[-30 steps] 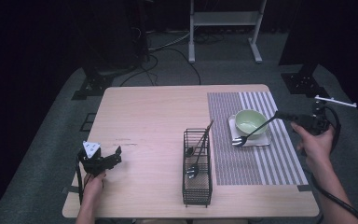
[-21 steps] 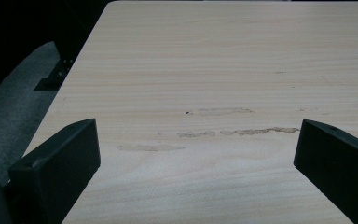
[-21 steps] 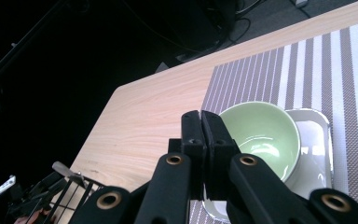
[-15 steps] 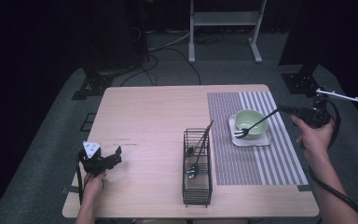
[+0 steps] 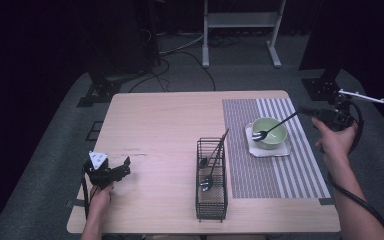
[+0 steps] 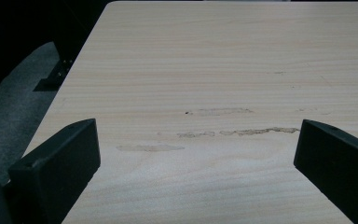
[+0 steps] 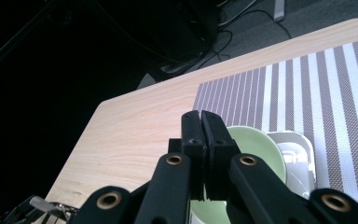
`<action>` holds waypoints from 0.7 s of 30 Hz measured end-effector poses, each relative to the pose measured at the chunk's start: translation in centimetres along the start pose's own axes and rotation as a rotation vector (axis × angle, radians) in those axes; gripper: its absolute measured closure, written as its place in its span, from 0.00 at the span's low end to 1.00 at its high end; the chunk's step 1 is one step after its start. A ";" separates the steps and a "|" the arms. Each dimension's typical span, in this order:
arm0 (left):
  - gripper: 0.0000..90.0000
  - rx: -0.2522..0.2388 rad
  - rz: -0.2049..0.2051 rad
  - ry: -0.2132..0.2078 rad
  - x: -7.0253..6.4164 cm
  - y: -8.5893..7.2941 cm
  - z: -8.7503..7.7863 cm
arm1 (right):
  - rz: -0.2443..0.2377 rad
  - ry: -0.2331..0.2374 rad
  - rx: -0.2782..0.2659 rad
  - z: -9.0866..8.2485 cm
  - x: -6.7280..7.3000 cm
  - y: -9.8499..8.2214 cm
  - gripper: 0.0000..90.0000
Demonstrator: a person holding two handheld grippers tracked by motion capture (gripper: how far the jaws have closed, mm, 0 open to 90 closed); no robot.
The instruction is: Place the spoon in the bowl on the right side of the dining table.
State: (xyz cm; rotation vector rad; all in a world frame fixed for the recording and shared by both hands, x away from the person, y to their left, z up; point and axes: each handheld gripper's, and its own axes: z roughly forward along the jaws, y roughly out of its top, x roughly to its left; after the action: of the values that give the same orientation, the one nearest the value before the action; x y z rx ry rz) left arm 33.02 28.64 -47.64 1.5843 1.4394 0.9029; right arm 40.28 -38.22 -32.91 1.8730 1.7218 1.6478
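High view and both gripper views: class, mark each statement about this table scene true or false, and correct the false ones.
1. The right gripper holds a fork whose head is over the green bowl. True.
2. The left gripper is shut on a spoon. False: its jaws stand wide apart over bare table, with nothing between them.
3. The green bowl sits on a white square plate on the striped placemat. True.
4. The black wire caddy is empty. False: utensils, including a spoon, are in it.
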 end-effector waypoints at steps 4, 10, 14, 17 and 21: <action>0.00 0.000 -0.001 0.000 0.0 0.0 0.0 | 0.003 -0.010 -0.008 0.2 0.1 0.3 0.98; 0.00 0.000 0.000 -0.001 0.0 0.0 0.0 | -0.004 -0.020 -0.014 0.5 0.3 0.8 0.98; 0.00 0.000 -0.001 -0.001 0.0 0.0 0.0 | -0.004 -0.027 -0.020 0.6 0.4 1.1 0.98; 0.00 -0.001 0.000 -0.001 0.0 0.0 0.0 | -0.001 -0.033 -0.029 0.8 0.5 1.5 0.98; 0.00 -0.001 -0.001 -0.001 0.0 0.0 0.0 | 0.001 -0.036 -0.032 1.0 0.6 1.8 0.98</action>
State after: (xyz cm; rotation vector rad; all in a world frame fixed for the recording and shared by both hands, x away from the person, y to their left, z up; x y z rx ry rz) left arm 32.99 28.66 -47.63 1.5832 1.4391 0.9016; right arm 42.00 -37.88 -31.72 1.8774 1.6720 1.6219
